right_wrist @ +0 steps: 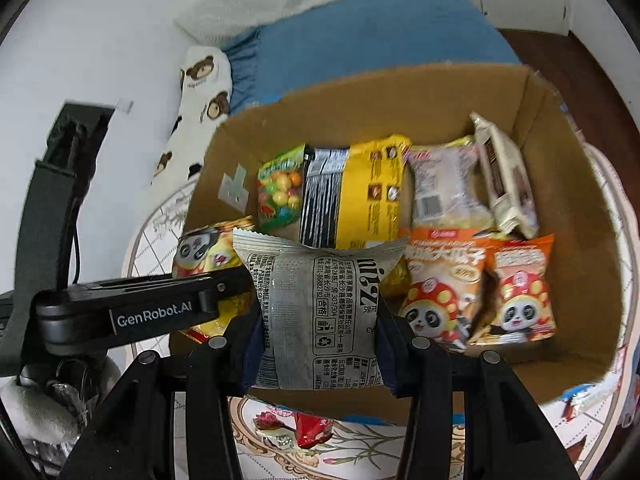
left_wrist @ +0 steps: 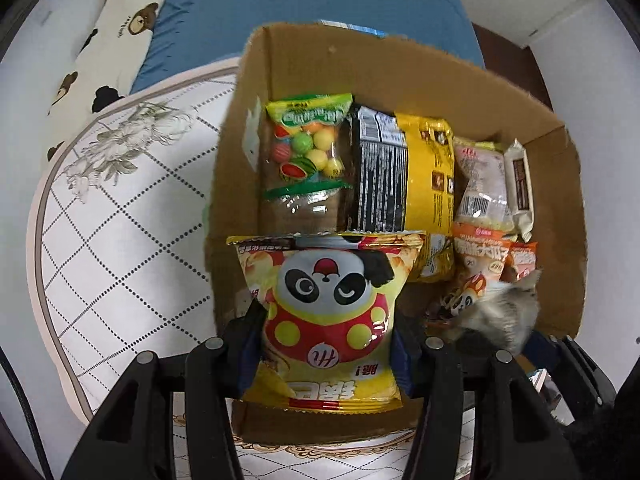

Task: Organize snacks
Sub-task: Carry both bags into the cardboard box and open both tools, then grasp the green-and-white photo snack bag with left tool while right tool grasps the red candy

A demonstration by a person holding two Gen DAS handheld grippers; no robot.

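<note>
An open cardboard box (left_wrist: 360, 46) (right_wrist: 580, 260) holds several snack bags: a green bag of candy balls (left_wrist: 308, 148), a black-and-yellow bag (left_wrist: 404, 172), a clear bag of pale snacks (left_wrist: 480, 176), a cream packet (left_wrist: 520, 184) and orange panda bags (right_wrist: 440, 292). My left gripper (left_wrist: 328, 328) is shut on a yellow panda chip bag (left_wrist: 332, 280), upright over the box's near-left corner. My right gripper (right_wrist: 320, 320) is shut on a silver printed packet (right_wrist: 316, 300), over the box's near edge. That packet shows as a blur (left_wrist: 500, 312) in the left wrist view.
The box stands on a white quilted surface with a flower print (left_wrist: 120, 220). Beyond it lie a blue sheet (left_wrist: 300, 0) and a bear-print pillow (left_wrist: 120, 20). A red-wrapped snack (right_wrist: 308, 428) lies in front of the box. White wall rises at the left.
</note>
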